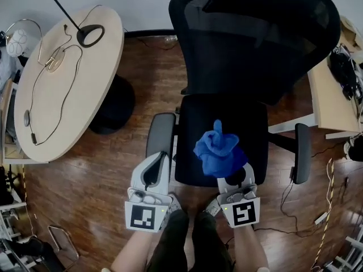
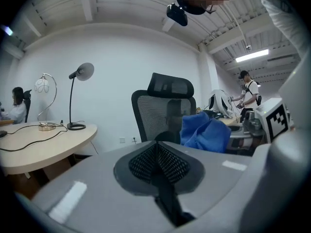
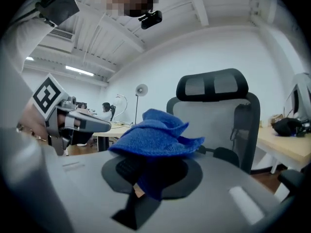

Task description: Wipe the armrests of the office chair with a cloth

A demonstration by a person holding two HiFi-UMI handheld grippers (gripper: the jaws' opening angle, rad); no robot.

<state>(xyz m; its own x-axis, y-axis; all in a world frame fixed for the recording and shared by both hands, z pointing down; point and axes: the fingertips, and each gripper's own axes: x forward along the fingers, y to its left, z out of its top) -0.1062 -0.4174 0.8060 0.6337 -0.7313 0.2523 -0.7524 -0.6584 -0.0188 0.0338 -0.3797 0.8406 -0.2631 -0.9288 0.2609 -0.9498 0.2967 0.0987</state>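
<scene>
Right tool (image 1: 233, 181) pinches a crumpled, bunched-up blue cloth (image 1: 217, 149).

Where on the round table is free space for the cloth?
Bare: on the round table, the strip between the black cable and its edge toward the office chair. Crowded: its far end, with the desk lamp base and a gold lamp base.

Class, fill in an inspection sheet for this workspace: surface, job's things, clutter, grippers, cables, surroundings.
Surface: wooden floor; chair seat bare.
Job's things: blue cloth bunched, held above the seat; on neither of the armrests.
Clutter: lamp on round table.
Grippers: left gripper jaws shut, empty, near one armrest; right gripper jaws shut on cloth.
Cables: cord across table; cables on floor.
Surroundings: desk beside chair; person standing behind.
</scene>
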